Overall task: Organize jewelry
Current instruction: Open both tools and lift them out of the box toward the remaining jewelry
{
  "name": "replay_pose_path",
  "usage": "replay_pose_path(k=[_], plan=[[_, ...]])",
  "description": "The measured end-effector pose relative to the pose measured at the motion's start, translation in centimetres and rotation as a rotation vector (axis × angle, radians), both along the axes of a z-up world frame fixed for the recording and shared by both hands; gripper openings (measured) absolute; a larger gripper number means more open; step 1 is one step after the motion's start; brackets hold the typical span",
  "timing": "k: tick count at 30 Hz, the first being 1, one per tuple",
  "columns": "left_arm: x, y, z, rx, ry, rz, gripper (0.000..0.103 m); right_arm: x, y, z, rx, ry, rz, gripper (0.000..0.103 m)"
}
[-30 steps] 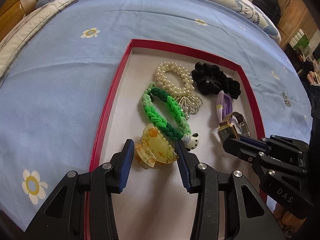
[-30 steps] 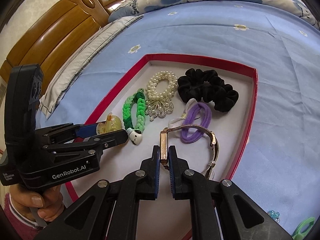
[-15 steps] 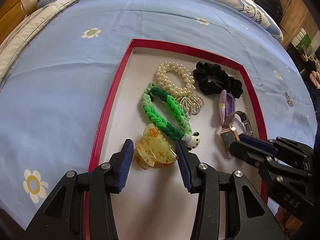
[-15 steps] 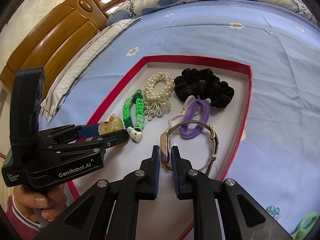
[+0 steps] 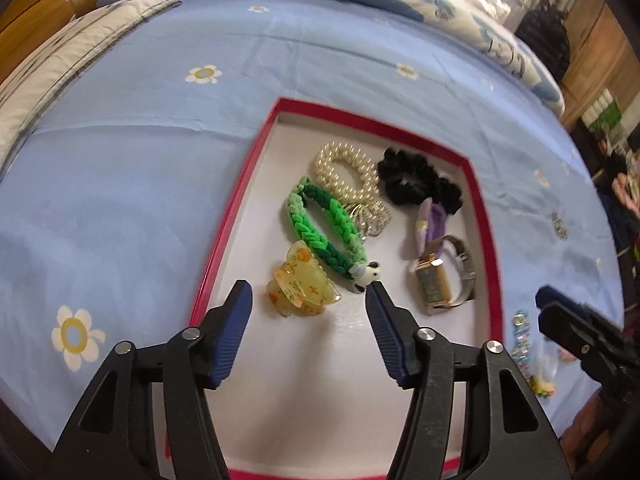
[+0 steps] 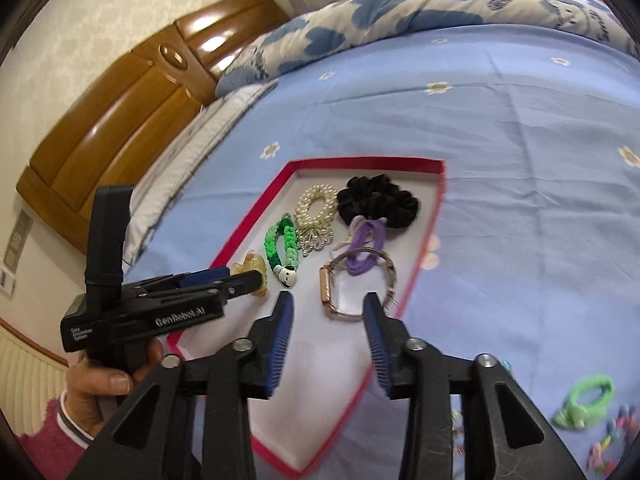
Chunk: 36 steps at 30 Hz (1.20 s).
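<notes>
A red-rimmed tray (image 5: 224, 232) (image 6: 248, 240) on the blue bedsheet holds a yellow claw clip (image 5: 302, 286), a green braided band (image 5: 320, 228) (image 6: 282, 246), a pearl scrunchie (image 5: 344, 172), a black scrunchie (image 5: 418, 182) (image 6: 376, 200), purple hair ties (image 6: 366, 250) and a gold watch (image 5: 434, 286) (image 6: 332, 292). My left gripper (image 5: 308, 296) is open and empty, just behind the claw clip. My right gripper (image 6: 328, 304) is open and empty, pulled back above the watch, which lies in the tray.
Loose trinkets lie on the sheet right of the tray: beads (image 5: 522, 338) and a green hair tie (image 6: 586, 400). A patterned duvet (image 6: 400, 12), a pillow and a wooden headboard (image 6: 132, 96) lie beyond. A hand holds the left gripper's handle (image 6: 100, 388).
My right gripper let go of the watch, opened wide and drew back to the right. My left gripper pulled back slightly from the claw clip.
</notes>
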<state>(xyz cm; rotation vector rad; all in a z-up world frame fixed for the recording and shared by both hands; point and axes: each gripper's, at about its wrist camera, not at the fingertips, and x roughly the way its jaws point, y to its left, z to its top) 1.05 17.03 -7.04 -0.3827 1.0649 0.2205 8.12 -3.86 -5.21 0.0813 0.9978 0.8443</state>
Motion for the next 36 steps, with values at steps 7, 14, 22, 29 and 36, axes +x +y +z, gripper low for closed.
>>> replay_pose_path(k=[7, 14, 22, 29, 36], plan=[[-1.3, -0.6, 1.9, -0.034, -0.048, 0.034, 0.064, -0.5, -5.6, 0.2, 0.024, 0.023, -0.109, 0.049], [-2.5, -2.4, 3.1, -0.046, -0.071, 0.028, 0.068, -0.8, -12.3, 0.4, 0.028, 0.022, -0.238, 0.053], [-2.9, -5.5, 3.4, -0.068, -0.074, -0.027, 0.068, -2.0, -19.2, 0.3, 0.042, 0.027, -0.386, 0.055], [-2.8, -8.8, 3.6, -0.041, -0.066, -0.098, 0.068, -2.9, -22.8, -0.5, 0.037, 0.039, -0.465, 0.056], [-2.3, -11.8, 3.6, -0.036, -0.055, -0.176, 0.068, -3.7, -25.0, -1.2, 0.023, 0.037, -0.512, 0.056]])
